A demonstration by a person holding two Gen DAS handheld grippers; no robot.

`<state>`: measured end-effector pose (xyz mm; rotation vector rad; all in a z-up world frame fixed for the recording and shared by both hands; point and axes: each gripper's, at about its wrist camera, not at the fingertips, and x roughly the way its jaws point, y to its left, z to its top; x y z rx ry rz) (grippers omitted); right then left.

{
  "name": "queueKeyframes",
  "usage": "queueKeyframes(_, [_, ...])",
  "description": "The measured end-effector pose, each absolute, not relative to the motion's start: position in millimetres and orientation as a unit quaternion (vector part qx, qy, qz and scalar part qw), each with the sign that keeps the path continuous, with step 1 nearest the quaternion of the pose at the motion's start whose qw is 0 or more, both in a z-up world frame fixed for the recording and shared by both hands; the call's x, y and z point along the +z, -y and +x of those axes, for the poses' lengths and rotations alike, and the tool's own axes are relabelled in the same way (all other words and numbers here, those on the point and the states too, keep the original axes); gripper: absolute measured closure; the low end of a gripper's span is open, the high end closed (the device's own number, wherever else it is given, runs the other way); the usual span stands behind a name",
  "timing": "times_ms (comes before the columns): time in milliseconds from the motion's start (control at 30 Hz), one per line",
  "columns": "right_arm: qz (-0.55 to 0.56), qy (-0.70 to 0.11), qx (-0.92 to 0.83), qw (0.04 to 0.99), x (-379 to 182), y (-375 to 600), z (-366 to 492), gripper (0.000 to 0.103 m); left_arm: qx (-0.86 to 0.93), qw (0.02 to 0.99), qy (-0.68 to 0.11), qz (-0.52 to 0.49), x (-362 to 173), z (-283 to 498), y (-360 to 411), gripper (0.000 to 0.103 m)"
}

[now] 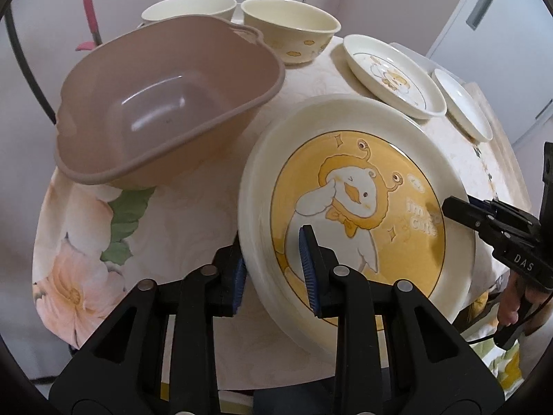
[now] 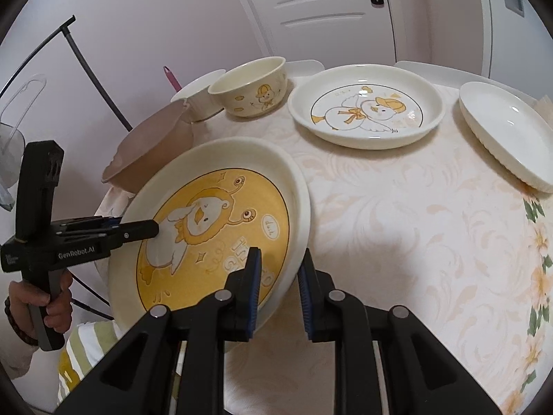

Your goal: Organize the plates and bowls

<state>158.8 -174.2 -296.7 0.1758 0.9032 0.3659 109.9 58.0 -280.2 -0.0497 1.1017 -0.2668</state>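
Note:
A large cream plate with a yellow duck picture (image 1: 363, 207) is held tilted above the table between both grippers; it also shows in the right wrist view (image 2: 214, 228). My left gripper (image 1: 273, 269) is shut on its near rim. My right gripper (image 2: 278, 283) is shut on the opposite rim, and shows from the side in the left wrist view (image 1: 463, 211). A pink plastic basin (image 1: 166, 103) stands to the plate's left. Two cream bowls (image 1: 290, 27) (image 1: 188, 8) stand behind the basin. A smaller duck plate (image 2: 366, 107) and a plain white plate (image 2: 508, 135) lie at the far right.
The round table (image 2: 397, 224) has a pale floral cloth. A pink-handled tool (image 1: 90, 17) stands behind the basin. A dark metal rack (image 2: 86, 65) stands at the left of the table. A white door (image 2: 328, 10) is behind it.

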Motion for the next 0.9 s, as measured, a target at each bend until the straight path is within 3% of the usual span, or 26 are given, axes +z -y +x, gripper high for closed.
queueKeyframes(133, [0.092, -0.442, 0.171, 0.876, -298.5, 172.7, 161.1, 0.084, -0.123, 0.843, -0.522, -0.027, -280.3, 111.6, -55.2, 0.077])
queueKeyframes(333, [0.112, -0.447, 0.168, 0.872, -301.8, 173.7, 161.2, 0.084, -0.137, 0.834, -0.534, -0.015, -284.3, 117.6, -41.2, 0.059])
queueKeyframes(367, [0.115, -0.448, 0.168, 0.87, -302.5, 173.7, 161.7, 0.084, -0.138, 0.835, -0.533, -0.004, -285.3, 118.4, -35.1, 0.049])
queueKeyframes(400, [0.117, -0.45, 0.168, 0.869, -303.5, 173.8, 162.0, 0.084, -0.138, 0.835, -0.533, 0.007, -286.0, 117.5, -31.0, 0.032])
queueKeyframes(467, [0.115, -0.455, 0.165, 0.868, -305.5, 172.3, 162.8, 0.083, -0.13, 0.837, -0.531, 0.013, -287.8, 116.3, -26.9, 0.025])
queueKeyframes(533, [0.117, -0.454, 0.166, 0.868, -306.1, 172.1, 162.1, 0.081, -0.129, 0.838, -0.53, 0.007, -288.0, 116.0, -27.6, 0.025])
queueKeyframes(633, [0.12, -0.454, 0.167, 0.867, -306.4, 171.3, 162.3, 0.07, -0.126, 0.837, -0.532, 0.001, -286.8, 116.5, -28.7, 0.025])
queueKeyframes(700, [0.125, -0.452, 0.173, 0.866, -305.4, 171.7, 161.9, 0.05, -0.123, 0.835, -0.536, -0.002, -285.6, 116.4, -30.2, 0.025])
queueKeyframes(900, [0.13, -0.455, 0.167, 0.865, -291.0, 180.7, 158.9, 0.047, -0.102, 0.832, -0.546, 0.008, -271.7, 108.5, -31.7, 0.025])
